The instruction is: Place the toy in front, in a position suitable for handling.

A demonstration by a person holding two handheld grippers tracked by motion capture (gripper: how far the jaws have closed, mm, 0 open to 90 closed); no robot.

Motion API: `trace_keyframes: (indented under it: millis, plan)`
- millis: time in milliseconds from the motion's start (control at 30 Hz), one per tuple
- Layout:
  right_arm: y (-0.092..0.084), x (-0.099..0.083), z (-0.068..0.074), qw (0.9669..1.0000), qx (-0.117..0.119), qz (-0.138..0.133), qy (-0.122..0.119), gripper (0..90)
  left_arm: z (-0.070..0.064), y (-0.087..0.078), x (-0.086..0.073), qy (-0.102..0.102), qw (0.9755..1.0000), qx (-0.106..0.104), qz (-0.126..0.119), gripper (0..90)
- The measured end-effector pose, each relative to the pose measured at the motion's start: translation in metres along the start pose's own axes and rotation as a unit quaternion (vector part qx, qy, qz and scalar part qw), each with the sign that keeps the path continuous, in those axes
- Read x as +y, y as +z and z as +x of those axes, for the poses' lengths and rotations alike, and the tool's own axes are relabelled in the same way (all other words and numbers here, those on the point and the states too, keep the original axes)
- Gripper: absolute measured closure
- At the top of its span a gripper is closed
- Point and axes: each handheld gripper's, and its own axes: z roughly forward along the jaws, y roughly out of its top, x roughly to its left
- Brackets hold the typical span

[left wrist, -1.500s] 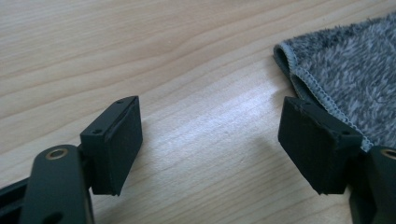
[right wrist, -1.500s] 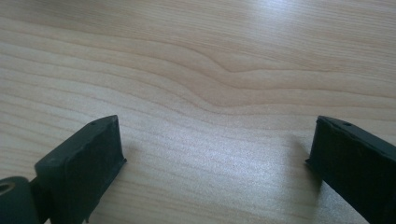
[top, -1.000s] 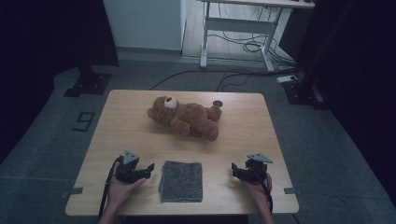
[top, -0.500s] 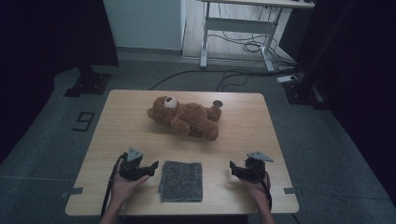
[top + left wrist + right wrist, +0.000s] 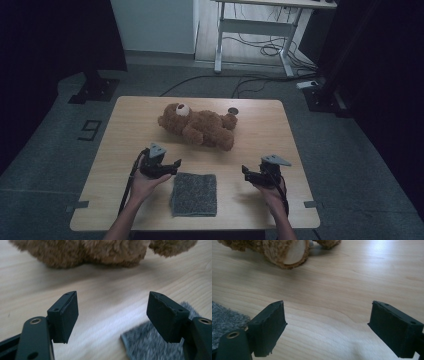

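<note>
Reaching for the grey cloth (image 5: 194, 193) looks like the work in hand, since it lies flat near the front edge of the table (image 5: 125, 115), between the two grippers. The left gripper (image 5: 172, 165) hovers just beside the cloth's far left corner, jaws spread wide with nothing between them. In the left gripper view that corner (image 5: 140, 340) sits below and just inside the right-hand jaw. The right gripper (image 5: 246, 173) is held a little apart from the cloth's right edge, its jaws likewise wide open and empty.

The likeliest slip is a missed pinch: the cloth is thin and lies flush on the wood, so jaws closing too high would meet over bare table, and jaws pressed down hard could scrape the top or push the cloth into a bunch instead of lifting it. Taking one corner alone may let the rest drag and fold. The teddy bear (image 5: 200, 126) lies on its side farther back, well apart from the cloth; a wide swing forward could knock it.

Counted: one cloth, one teddy bear, one small dark round thing (image 5: 232, 110) by the bear, two grippers, one table.
</note>
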Motion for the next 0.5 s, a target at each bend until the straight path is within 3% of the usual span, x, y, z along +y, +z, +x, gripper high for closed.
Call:
trace_keyframes:
  millis: [100, 233, 500]
  plan:
    - [0.004, 0.008, 0.005, 0.9999, 0.012, 0.005, -0.007, 13.6, -0.003, 0.008, 0.010, 0.014, 0.9998, 0.011, 0.001, 25.1]
    - [0.010, 0.018, 0.011, 0.9996, 0.028, -0.002, -0.010, 13.6, -0.003, 0.017, 0.023, 0.004, 1.0000, -0.003, -0.003, 24.7]
    - [0.020, 0.041, 0.024, 0.9986, 0.046, -0.002, -0.025, 13.6, -0.009, 0.027, 0.042, 0.019, 0.9998, -0.001, -0.009, 24.2]
